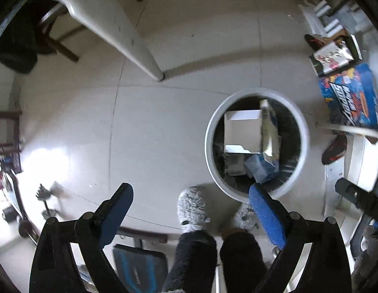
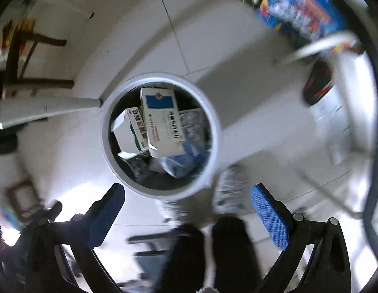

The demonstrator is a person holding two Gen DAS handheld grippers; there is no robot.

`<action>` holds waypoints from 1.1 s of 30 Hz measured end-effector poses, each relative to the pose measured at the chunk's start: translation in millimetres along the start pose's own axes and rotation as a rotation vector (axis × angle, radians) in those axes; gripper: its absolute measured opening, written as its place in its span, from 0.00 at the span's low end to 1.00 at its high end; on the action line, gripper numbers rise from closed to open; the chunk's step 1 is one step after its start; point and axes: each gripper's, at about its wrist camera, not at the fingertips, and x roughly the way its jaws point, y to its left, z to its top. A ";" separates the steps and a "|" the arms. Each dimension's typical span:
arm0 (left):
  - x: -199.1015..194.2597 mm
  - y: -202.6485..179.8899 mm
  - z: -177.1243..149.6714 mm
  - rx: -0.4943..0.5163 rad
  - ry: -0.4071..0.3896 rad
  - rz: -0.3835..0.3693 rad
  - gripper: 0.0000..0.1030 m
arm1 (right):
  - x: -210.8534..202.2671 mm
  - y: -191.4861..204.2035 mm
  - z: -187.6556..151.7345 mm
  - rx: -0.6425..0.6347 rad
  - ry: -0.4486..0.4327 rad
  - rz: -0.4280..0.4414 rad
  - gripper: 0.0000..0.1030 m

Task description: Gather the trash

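Observation:
A round bin with a white rim (image 1: 209,144) and a black liner stands on the pale floor. Inside lie an open white box (image 1: 242,131), an upright carton (image 1: 269,131) and blue plastic wrap (image 1: 259,168). My left gripper (image 1: 191,189) points down, open and empty, with its right finger over the bin's near rim. In the right wrist view the bin's rim (image 2: 104,131) is nearly centred. It holds a white-and-blue medicine box (image 2: 162,122), a green-and-white box (image 2: 135,131) and blue wrap (image 2: 189,156). My right gripper (image 2: 187,190) hangs open and empty just short of the rim.
A person's feet in grey fluffy slippers (image 1: 191,207) stand beside the bin. A white table leg (image 1: 130,44) slants at the upper left. Blue printed cartons (image 1: 350,97), a red-and-black shoe (image 1: 334,149) and a white appliance (image 2: 335,112) crowd the right side. A dumbbell (image 1: 46,200) lies at left.

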 end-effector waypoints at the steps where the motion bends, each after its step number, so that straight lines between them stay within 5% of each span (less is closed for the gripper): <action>1: -18.2 -0.9 -2.3 0.018 -0.010 0.000 0.94 | -20.3 4.1 -7.6 -0.023 -0.019 -0.032 1.00; 14: -249.4 1.1 -39.9 0.135 -0.057 -0.051 0.94 | -268.3 12.2 -84.9 -0.095 -0.114 0.013 1.00; 23: -403.4 9.5 -62.2 0.129 -0.148 -0.231 0.94 | -447.0 23.4 -127.4 -0.167 -0.179 0.108 1.00; 33: -504.9 33.8 -84.0 0.129 -0.267 -0.369 0.94 | -559.2 27.1 -168.8 -0.218 -0.244 0.222 1.00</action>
